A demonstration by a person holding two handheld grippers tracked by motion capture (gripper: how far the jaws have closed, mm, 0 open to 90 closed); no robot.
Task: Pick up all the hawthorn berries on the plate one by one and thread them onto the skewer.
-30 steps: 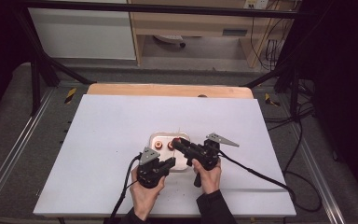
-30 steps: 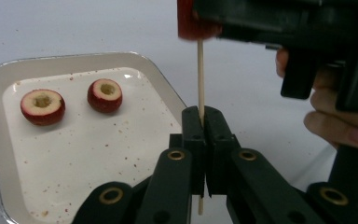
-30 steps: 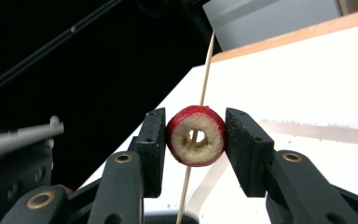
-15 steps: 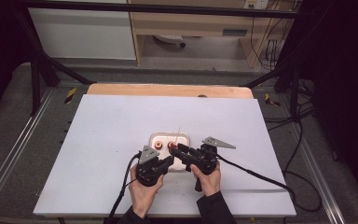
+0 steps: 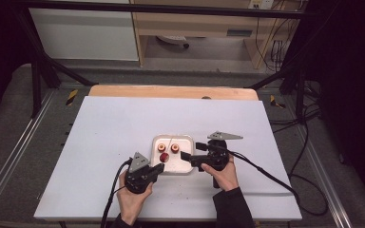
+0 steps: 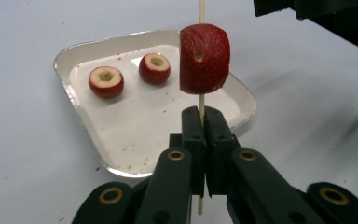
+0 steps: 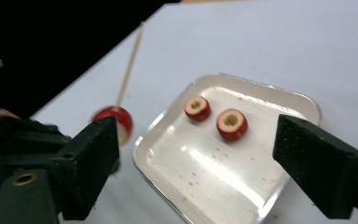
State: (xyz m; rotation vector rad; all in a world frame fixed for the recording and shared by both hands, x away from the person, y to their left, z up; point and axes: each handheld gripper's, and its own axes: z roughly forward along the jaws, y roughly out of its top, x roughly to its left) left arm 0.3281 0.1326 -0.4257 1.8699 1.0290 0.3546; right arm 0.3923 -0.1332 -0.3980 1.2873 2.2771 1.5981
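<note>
My left gripper [image 5: 160, 166] is shut on a thin wooden skewer [image 6: 200, 105] that stands upright between its jaws. A dark red fruit piece [image 6: 204, 59] with a hole through it is threaded on the skewer, over the near edge of the white tray [image 6: 135, 135]. Two cored red fruit pieces [image 6: 106, 81] [image 6: 154, 68] lie in the tray's far part. My right gripper [image 5: 192, 150] sits at the tray's right side. Its jaws have just been opening and stand wide apart in the right gripper view [image 7: 205, 163], with nothing between them. That view has the skewered fruit [image 7: 116, 120] to the left.
The tray [image 5: 176, 167] rests near the front middle of a white table sheet [image 5: 100, 128], with a wooden board edge [image 5: 171, 91] at the back. Black cables [image 5: 266, 171] trail from both grippers toward the front. Metal frame rails run along both sides.
The left gripper has drawn away to the left with the skewer and the fruit on it. The right gripper's jaws have opened wide and no longer touch the fruit.
</note>
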